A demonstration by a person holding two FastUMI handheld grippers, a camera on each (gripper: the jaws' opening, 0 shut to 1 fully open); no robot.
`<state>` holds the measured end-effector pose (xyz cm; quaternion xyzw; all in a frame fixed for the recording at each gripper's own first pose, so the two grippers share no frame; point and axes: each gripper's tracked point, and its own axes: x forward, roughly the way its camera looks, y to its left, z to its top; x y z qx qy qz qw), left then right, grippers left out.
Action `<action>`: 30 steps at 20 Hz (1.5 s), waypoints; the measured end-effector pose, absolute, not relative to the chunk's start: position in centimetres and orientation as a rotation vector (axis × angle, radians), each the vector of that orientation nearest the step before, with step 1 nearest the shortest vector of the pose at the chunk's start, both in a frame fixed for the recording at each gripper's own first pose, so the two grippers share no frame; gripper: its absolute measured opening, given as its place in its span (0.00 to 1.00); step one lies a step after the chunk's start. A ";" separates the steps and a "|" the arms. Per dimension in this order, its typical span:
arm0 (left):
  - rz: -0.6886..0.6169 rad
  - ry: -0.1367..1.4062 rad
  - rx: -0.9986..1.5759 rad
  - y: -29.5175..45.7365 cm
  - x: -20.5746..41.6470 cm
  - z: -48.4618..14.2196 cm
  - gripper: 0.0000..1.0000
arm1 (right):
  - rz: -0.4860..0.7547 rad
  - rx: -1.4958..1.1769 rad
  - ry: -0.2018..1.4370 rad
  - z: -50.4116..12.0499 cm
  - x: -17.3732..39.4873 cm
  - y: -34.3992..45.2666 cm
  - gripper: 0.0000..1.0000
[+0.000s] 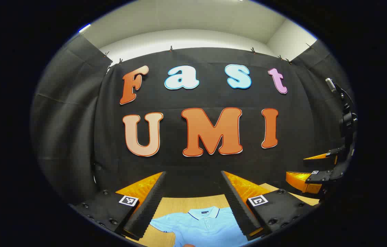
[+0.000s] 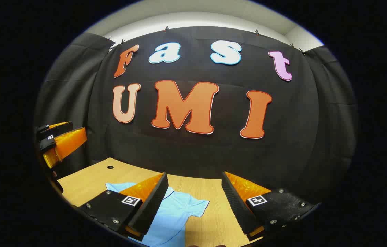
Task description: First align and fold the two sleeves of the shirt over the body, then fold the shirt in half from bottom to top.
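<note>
Both grippers, left and right, hang with fingers apart above the table. At each frame's bottom lies the shirt, flat, sleeves unfolded.

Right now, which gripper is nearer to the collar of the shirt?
Left, probably. The collar lies centred ahead of the left gripper; the right gripper hovers off to its side, facing a sleeve.
</note>
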<state>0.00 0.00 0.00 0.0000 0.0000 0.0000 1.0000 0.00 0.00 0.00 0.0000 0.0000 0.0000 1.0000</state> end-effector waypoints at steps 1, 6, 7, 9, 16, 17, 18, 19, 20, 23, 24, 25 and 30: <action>-0.003 0.002 -0.001 0.0 0.1 0.0 0.99 | 0.002 0.002 0.001 0.0 0.1 0.1 0.98; -0.010 0.000 0.004 0.6 -0.3 -0.2 0.99 | -0.010 -0.003 0.010 -0.1 -0.3 0.6 0.98; -0.009 0.000 0.002 0.8 -0.3 -0.1 1.00 | -0.016 -0.002 0.012 -0.2 -0.2 0.6 0.98; -0.003 -0.002 0.003 1.6 -0.5 0.0 1.00 | -0.024 -0.002 0.012 -0.3 -0.7 0.7 0.98; -0.012 -0.005 -0.006 3.4 -1.1 0.0 1.00 | -0.054 0.004 0.029 -0.7 -1.6 1.9 0.97; -0.017 -0.007 -0.004 3.6 -1.2 0.1 1.00 | -0.064 0.001 0.034 -0.8 -1.7 1.9 0.97; -0.023 -0.009 -0.005 3.9 -1.5 0.0 1.00 | -0.075 -0.003 0.042 -1.0 -1.8 2.0 0.97; -0.027 -0.005 -0.005 4.2 -1.7 0.0 1.00 | -0.086 -0.007 0.047 -1.0 -2.0 2.0 0.97; -0.030 -0.006 -0.006 4.5 -1.7 0.0 1.00 | -0.097 -0.011 0.051 -1.0 -2.0 2.0 0.98; -0.041 -0.012 -0.010 5.6 -2.0 0.3 1.00 | -0.124 -0.014 0.068 -1.3 -2.3 2.0 0.98; -0.046 -0.013 -0.012 5.9 -2.1 0.3 1.00 | -0.133 -0.014 0.077 -1.5 -2.3 2.0 0.98; -0.049 -0.017 -0.014 6.2 -2.2 0.4 1.00 | -0.141 -0.014 0.089 -1.8 -2.1 2.0 0.98; -0.026 -0.024 -0.017 7.5 -2.6 0.7 1.00 | -0.125 0.003 0.157 -3.0 -0.9 2.1 0.98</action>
